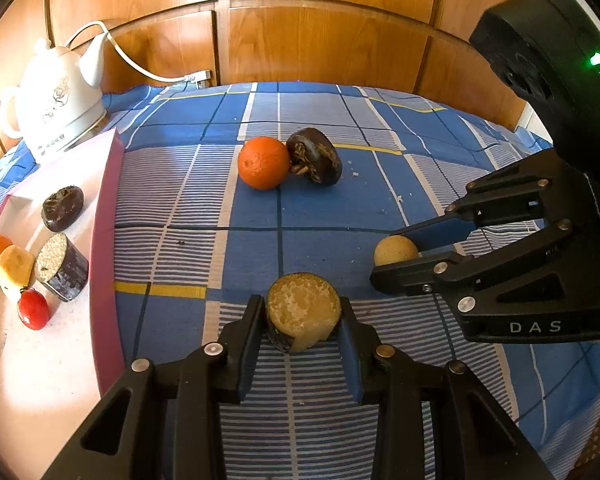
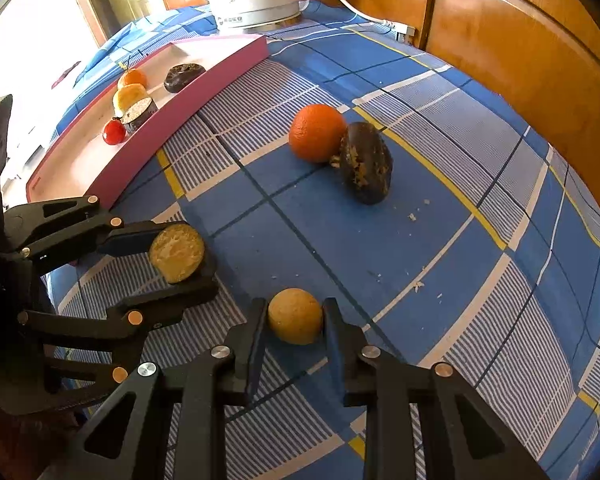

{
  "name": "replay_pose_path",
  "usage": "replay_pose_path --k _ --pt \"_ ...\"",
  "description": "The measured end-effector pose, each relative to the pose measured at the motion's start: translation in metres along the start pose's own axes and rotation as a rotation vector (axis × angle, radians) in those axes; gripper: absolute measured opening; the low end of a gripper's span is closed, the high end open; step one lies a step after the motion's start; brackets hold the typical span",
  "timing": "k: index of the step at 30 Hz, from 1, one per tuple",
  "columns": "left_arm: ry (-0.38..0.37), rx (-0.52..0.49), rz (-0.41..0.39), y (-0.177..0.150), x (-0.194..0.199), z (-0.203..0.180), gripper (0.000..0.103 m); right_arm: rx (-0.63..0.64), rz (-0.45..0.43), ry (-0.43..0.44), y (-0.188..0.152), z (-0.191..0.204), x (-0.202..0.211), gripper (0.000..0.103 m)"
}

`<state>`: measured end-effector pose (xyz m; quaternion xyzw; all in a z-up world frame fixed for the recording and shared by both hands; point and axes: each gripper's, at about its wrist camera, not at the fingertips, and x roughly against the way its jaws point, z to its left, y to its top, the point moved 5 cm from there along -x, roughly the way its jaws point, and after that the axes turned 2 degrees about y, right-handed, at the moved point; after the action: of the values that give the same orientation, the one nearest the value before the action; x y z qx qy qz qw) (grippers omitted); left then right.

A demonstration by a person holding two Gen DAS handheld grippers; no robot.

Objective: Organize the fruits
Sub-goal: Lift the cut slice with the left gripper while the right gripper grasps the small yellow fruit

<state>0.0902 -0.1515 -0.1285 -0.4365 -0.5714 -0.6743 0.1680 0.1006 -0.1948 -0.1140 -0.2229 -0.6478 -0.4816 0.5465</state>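
Observation:
My left gripper is shut on a cut fruit piece with pale yellow flesh and dark skin, just above the blue checked cloth; the same cut fruit piece shows in the right wrist view. My right gripper is shut on a small tan round fruit, also seen as the tan fruit from the left. An orange and a dark rough fruit piece touch each other at mid-table. The pink tray holds several fruits.
A white electric kettle with its cord stands behind the tray, against wooden cabinet panels. Crumbs lie on the cloth. In the tray are a red cherry tomato, a dark slice and other pieces.

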Motion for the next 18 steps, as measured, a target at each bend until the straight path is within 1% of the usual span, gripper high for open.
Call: replay_pose_path --k 10,18 --pt "0.011 0.004 0.017 0.0012 0.0005 -0.0007 0.035 -0.001 -0.005 0.008 -0.0018 -0.0009 -0.0002 0.027" --pt "-0.01 0.02 0.03 0.0013 0.0032 -0.0018 0.035 0.005 -0.005 0.005 -0.0013 -0.0003 -0.0006 0.027"
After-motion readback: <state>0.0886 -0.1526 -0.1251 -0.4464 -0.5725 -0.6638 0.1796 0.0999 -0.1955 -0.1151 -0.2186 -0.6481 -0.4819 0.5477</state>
